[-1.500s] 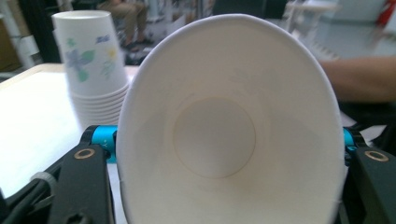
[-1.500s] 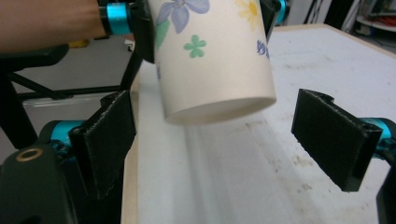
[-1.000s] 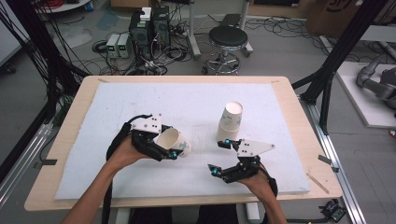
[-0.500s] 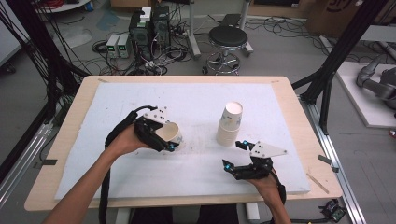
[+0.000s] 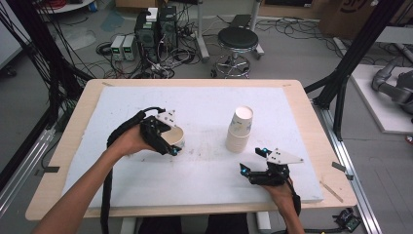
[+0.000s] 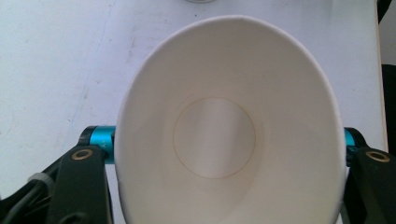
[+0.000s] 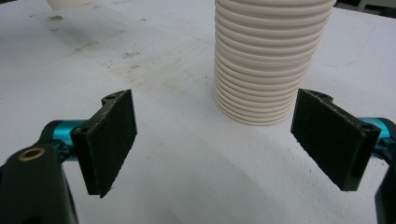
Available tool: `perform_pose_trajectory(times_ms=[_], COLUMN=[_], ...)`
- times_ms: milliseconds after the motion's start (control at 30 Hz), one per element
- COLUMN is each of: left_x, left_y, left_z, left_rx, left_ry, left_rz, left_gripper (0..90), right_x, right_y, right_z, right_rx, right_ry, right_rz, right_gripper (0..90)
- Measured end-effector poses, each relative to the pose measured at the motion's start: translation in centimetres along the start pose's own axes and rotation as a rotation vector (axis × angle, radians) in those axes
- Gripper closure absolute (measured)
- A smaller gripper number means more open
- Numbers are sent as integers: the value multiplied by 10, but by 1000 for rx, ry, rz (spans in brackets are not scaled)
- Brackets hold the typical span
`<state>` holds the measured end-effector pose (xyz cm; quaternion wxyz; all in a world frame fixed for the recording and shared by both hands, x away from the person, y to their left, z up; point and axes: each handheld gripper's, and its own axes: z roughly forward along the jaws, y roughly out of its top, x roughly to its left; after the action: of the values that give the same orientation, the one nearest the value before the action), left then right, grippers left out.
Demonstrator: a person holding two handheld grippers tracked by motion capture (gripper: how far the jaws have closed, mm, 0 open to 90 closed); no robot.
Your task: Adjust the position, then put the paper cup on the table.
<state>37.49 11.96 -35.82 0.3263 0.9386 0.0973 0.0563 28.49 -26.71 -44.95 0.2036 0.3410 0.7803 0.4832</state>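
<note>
Cup (image 6: 224,140): matt white paper, smooth inside. Cup stack (image 7: 271,60): same matt paper, ribbed by its rolled rims. Worktop (image 5: 204,107): matt white sheet, scuffed and stained, on a pale wood edge; claw pads (image 7: 112,140): matt black, finely textured.

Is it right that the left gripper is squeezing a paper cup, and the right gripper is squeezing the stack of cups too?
Not quite. The left gripper does squeeze a paper cup, but the right gripper is open; the right gripper view shows its jaws apart, with the stack of cups ahead of them, untouched.
</note>
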Motion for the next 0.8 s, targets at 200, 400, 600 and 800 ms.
perform_pose_trajectory(times_ms=[200, 400, 600, 800], left_x=[-1, 1, 2, 5], left_y=[0, -1, -1, 0], left_z=[-2, -2, 0, 7], left_rx=[1, -2, 8, 17], left_ry=[9, 8, 5, 3], left_rz=[-1, -5, -10, -7], left_gripper=[324, 324, 324, 321], right_x=[0, 0, -1, 0], right_y=[0, -1, -1, -1], right_z=[-1, -1, -1, -1], right_rx=[-10, -17, -19, -16], right_ry=[2, 2, 5, 4], right_rz=[6, 4, 7, -1], right_gripper=[148, 149, 149, 149])
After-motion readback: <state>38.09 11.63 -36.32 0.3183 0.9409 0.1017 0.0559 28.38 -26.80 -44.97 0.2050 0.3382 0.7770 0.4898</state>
